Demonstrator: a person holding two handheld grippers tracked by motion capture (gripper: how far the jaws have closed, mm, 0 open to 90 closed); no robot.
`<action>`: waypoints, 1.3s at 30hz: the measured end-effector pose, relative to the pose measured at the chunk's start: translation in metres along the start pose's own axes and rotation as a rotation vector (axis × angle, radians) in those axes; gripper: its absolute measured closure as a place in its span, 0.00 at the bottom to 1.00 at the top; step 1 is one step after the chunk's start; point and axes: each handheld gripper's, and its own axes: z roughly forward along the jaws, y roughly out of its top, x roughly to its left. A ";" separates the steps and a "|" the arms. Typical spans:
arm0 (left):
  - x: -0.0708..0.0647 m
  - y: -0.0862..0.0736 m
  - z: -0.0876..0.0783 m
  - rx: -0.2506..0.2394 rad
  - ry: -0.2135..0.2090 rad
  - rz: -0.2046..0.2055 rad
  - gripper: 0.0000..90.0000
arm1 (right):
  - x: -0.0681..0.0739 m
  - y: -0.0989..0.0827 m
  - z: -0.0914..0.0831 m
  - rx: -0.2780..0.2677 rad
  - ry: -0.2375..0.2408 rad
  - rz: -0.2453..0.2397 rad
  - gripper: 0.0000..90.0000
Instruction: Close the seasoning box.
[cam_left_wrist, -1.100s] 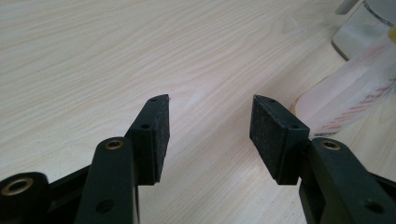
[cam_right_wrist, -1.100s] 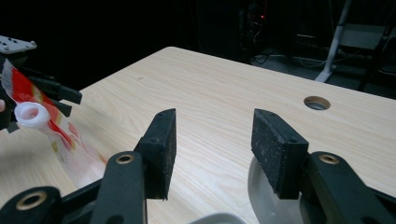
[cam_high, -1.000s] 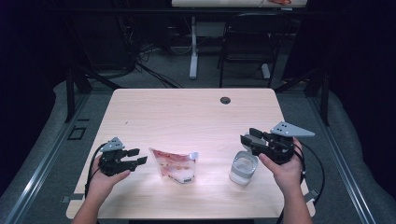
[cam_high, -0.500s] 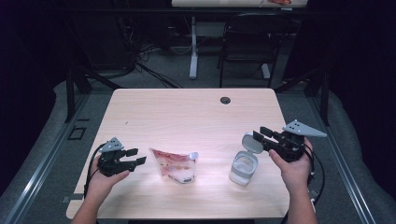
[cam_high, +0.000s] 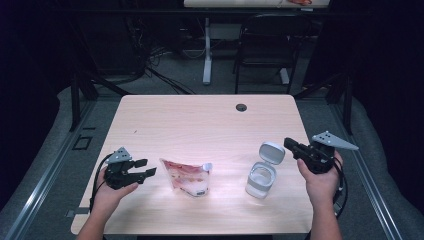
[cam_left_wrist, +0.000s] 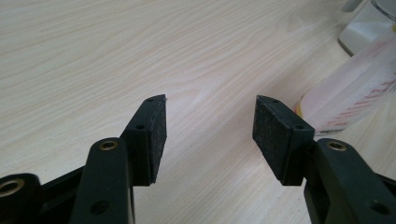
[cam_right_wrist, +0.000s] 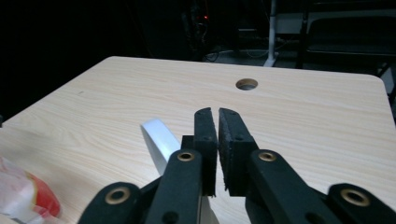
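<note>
A clear container (cam_high: 260, 181) stands at the table's right with its white flip lid (cam_high: 272, 151) hinged up and open. That lid (cam_right_wrist: 156, 135) sits just left of my right gripper (cam_right_wrist: 218, 112) in the right gripper view. My right gripper (cam_high: 288, 144) hovers just right of the lid; its jaws have just been closing and are shut with nothing between them. A pink-and-white spouted pouch (cam_high: 187, 176) lies in the middle. My left gripper (cam_high: 145, 168) rests left of the pouch, open and empty. In the left gripper view, the left gripper (cam_left_wrist: 210, 105) faces bare wood, with the pouch (cam_left_wrist: 355, 88) to its right.
The light wooden table (cam_high: 200, 120) has a round cable hole (cam_high: 241, 107) near its far edge. Behind the table are a dark chair (cam_high: 265, 45), desk legs and cables on the floor. The table's right edge lies close to my right hand.
The container's white lid has flipped up and open. My right gripper has drawn back to the right, away from the container, and its jaws have closed. The left gripper has stayed put.
</note>
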 end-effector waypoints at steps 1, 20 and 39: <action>0.000 0.000 0.000 0.002 0.001 -0.001 0.50 | -0.001 -0.001 0.000 0.006 -0.006 0.000 0.99; 0.001 -0.001 0.001 0.011 0.001 -0.002 0.50 | -0.013 -0.014 0.008 0.045 -0.015 0.043 1.00; 0.001 -0.001 0.001 0.011 -0.001 -0.003 0.50 | -0.010 -0.015 0.011 0.053 -0.001 0.041 1.00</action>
